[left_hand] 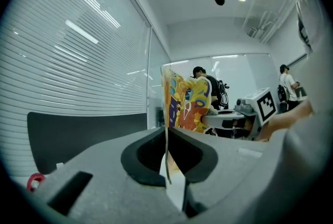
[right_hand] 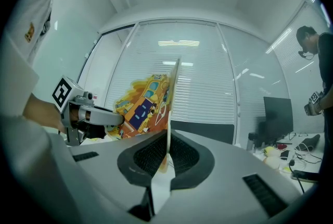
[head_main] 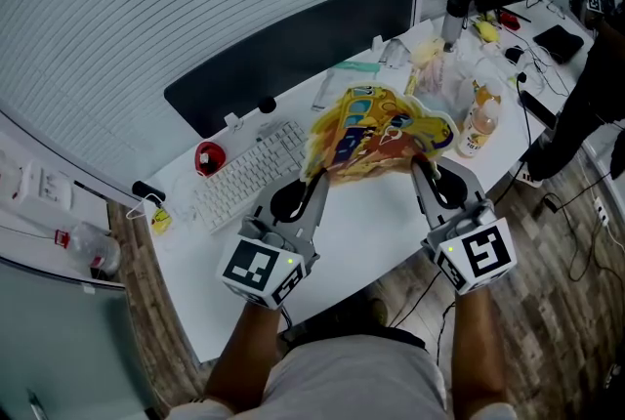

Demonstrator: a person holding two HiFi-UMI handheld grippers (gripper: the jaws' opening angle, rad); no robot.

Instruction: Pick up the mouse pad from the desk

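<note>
The mouse pad is held up above the table, its long axis running left to right between the two grippers. The left gripper has its jaws pinching the pad's near-left edge, and the right gripper has its jaws pinching the near-right edge. Neither hand is nearer, so any further lift probably needs both to rise together.

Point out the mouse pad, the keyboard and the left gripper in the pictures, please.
mouse pad (head_main: 376, 135), head view, middle of its printed face.
keyboard (head_main: 249, 176), head view, middle of the key field.
left gripper (head_main: 315, 177), head view, between its fingertips, on the mouse pad's edge.
</note>
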